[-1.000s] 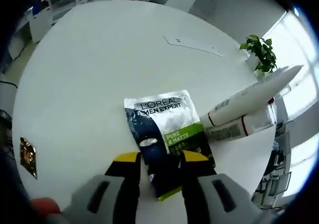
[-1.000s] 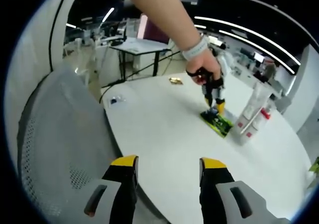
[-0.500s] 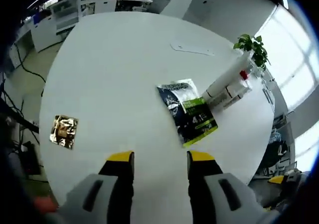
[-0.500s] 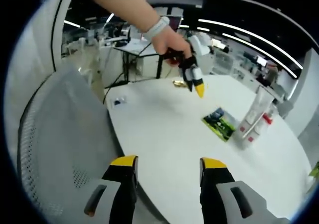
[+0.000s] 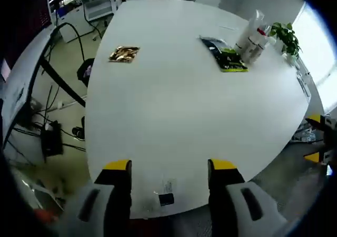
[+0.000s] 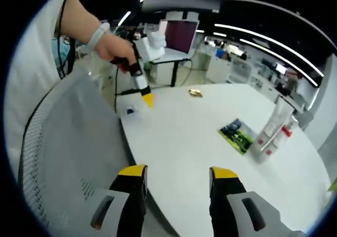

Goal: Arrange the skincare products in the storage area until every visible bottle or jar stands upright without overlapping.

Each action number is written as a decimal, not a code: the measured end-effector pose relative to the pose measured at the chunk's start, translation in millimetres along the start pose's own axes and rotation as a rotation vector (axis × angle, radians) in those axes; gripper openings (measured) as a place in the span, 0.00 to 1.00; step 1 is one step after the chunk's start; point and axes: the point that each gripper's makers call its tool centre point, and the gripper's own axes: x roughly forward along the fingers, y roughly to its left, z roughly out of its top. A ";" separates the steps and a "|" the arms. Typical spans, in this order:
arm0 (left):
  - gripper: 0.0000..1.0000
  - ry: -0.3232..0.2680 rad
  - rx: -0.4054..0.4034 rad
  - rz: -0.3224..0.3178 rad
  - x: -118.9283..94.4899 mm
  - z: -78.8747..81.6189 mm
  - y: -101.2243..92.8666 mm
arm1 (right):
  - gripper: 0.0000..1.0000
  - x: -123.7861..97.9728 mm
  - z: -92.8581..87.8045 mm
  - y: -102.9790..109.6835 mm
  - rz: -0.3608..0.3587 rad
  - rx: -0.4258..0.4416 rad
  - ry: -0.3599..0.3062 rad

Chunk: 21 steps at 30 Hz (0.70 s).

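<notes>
Both my tongs wide, empty: left tongs (image 5: 169, 168), right tongs (image 6: 178, 174) near surface (image 5: 174, 100) edge. Tubes (image 6: 273, 129) upright, touching, far side; sachet (image 6: 237, 135) flat beside. Task looks nearly done; gold packet (image 5: 124, 53) well apart.

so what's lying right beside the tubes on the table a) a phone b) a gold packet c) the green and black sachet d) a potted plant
c, the sachet lies flat against the base of the tubes, while the gold packet sits far off across the table.
</notes>
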 end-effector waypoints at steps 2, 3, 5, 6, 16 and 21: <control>0.55 0.014 -0.001 0.006 5.2 -14.1 0.2 | 0.46 0.0 -0.9 -0.1 -0.002 -0.009 0.005; 0.55 0.024 -0.004 0.012 6.9 -20.0 1.3 | 0.46 0.3 -1.7 -0.6 -0.003 -0.005 0.009; 0.56 0.043 -0.009 0.023 10.2 -31.8 3.6 | 0.46 1.0 -3.2 -1.8 -0.004 0.003 0.016; 0.56 0.051 -0.016 0.020 10.8 -32.3 4.6 | 0.46 1.2 -3.7 -1.8 -0.003 0.006 0.019; 0.43 0.129 0.077 0.043 17.5 -37.1 11.8 | 0.43 5.4 -16.8 0.1 0.004 0.012 0.089; 0.31 0.129 0.152 0.024 18.2 -32.9 3.2 | 0.42 6.9 -26.6 3.2 0.016 0.002 0.136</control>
